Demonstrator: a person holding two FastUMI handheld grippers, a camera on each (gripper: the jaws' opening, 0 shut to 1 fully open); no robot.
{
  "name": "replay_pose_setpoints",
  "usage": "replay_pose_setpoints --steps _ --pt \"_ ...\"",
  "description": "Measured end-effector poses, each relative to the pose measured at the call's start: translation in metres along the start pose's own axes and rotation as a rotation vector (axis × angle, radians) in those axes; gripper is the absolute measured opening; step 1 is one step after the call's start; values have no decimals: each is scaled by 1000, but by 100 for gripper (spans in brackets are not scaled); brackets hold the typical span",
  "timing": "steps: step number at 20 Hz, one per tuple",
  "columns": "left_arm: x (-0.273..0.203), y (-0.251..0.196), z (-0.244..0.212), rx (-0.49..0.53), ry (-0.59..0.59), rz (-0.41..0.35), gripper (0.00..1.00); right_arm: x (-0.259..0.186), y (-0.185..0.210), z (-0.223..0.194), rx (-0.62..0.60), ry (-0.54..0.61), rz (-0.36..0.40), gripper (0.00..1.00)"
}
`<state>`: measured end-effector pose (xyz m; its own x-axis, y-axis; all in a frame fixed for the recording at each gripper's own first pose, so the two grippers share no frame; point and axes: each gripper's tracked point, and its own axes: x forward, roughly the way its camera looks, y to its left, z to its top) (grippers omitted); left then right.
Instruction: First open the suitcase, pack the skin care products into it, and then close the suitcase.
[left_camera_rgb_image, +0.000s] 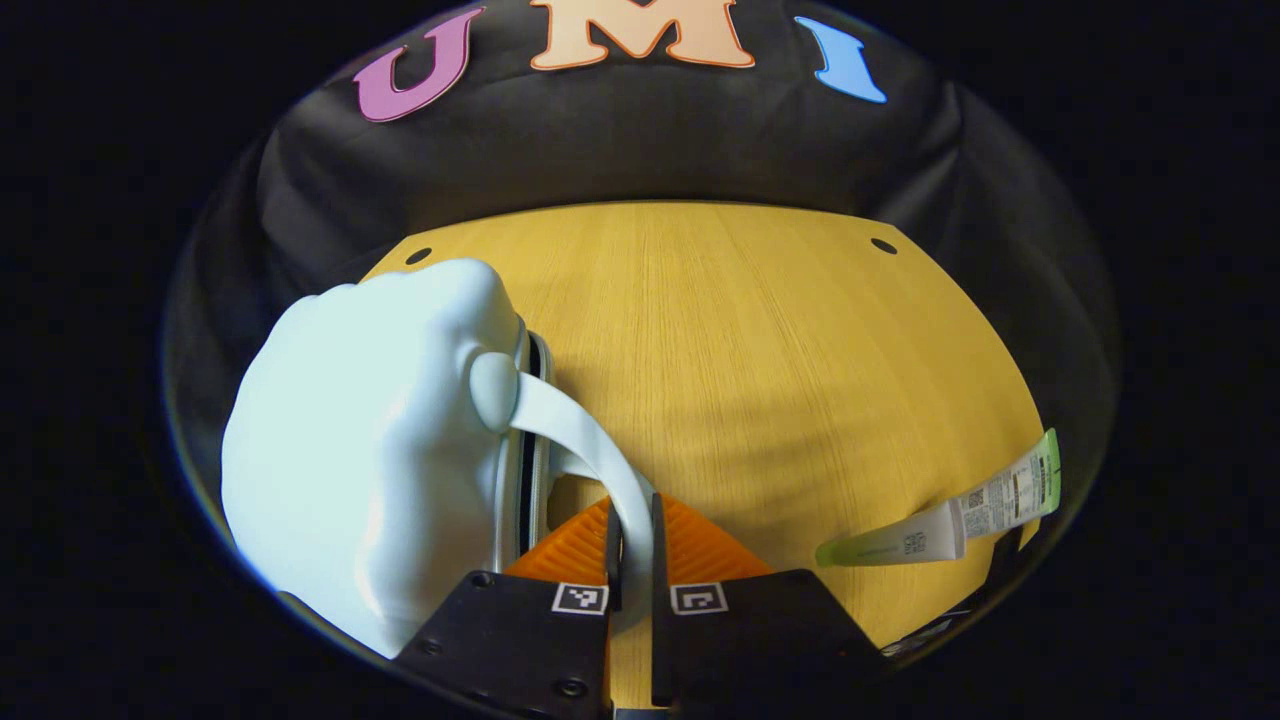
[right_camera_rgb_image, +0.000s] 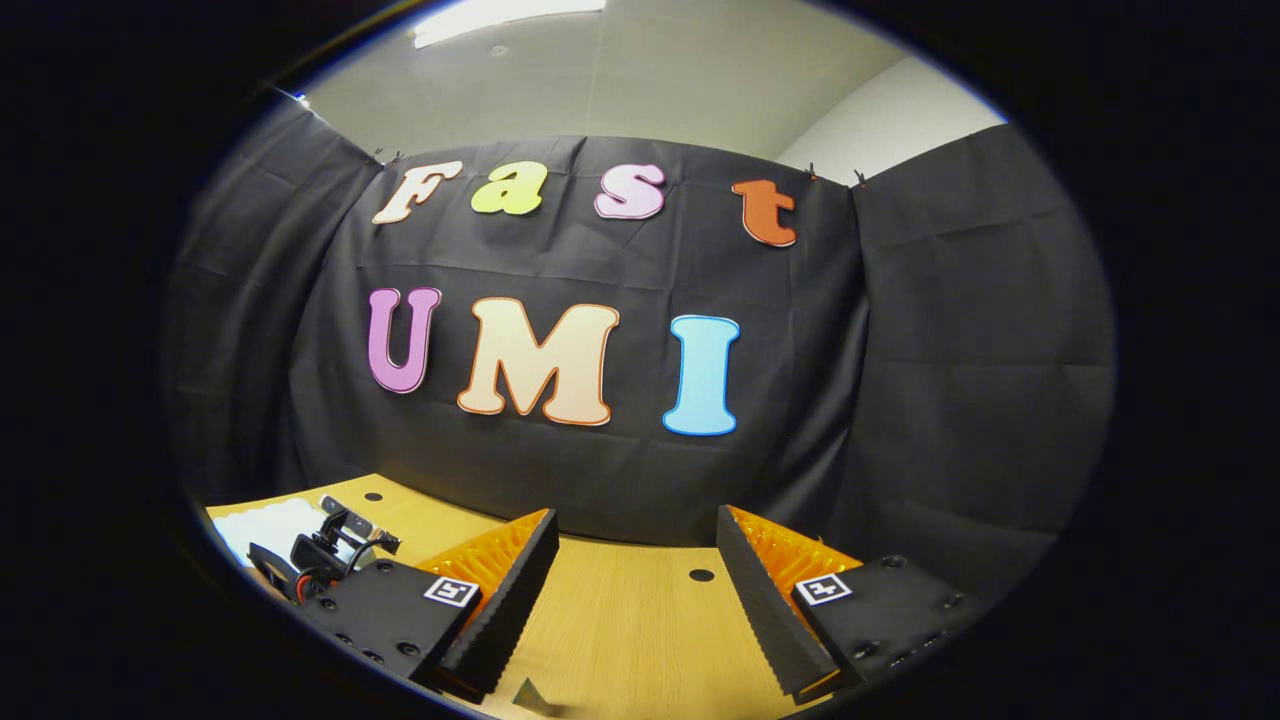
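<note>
**Left gripper on suitcase handle, case not open yet**

Left gripper (left_camera_rgb_image: 630, 560): fingers pressed nearly together, pinching the white strap handle (left_camera_rgb_image: 585, 440) of the suitcase (left_camera_rgb_image: 370, 440). The suitcase is a pale blue-white hard shell standing on edge at the left of the wooden table (left_camera_rgb_image: 760, 350); the seam between its halves faces the camera and looks closed. My read: the step in hand is repositioning or laying the case down so it can be opened.

Right gripper (right_camera_rgb_image: 635, 590): fingers spread wide, holding nothing, raised over the near table edge and pointed at the booth wall. In the right gripper view, the left gripper's body and a patch of white shell (right_camera_rgb_image: 265, 525) sit at far left.

To do this well:
- Keep the pinch centred on the strap; it is thin and flexible, so the shell may swing.
- Lower the case flat, seam reachable, before releasing.
- Bring the right gripper down to steady the shell; it is idle now.
- Keep the case away from the tube (left_camera_rgb_image: 940, 515), which lies flat near the right table edge, well apart from the suitcase.

Count:
- Suitcases: 1
- Skin care tubes visible: 1 (pale with green ends, printed label)
- Grippers: 2
- I cannot tell whether other products lie outside these views.
</note>
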<state>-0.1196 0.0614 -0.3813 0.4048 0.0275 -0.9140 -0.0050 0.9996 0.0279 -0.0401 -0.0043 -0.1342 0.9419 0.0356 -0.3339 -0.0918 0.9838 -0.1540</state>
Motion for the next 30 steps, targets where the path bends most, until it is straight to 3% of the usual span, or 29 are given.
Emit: replay_pose_setpoints --steps 9,17,23,30 --pt "-36 6 36 73 -78 30 0 1 5 -11 59 -10 21 99" --pt "-109 42 83 44 -170 13 0 9 32 -19 133 -3 72 99" --pt "-153 114 119 28 -259 59 0 9 50 -15 160 -10 93 99" --pt "-182 193 130 53 -310 156 0 6 71 -12 166 -13 97 99"
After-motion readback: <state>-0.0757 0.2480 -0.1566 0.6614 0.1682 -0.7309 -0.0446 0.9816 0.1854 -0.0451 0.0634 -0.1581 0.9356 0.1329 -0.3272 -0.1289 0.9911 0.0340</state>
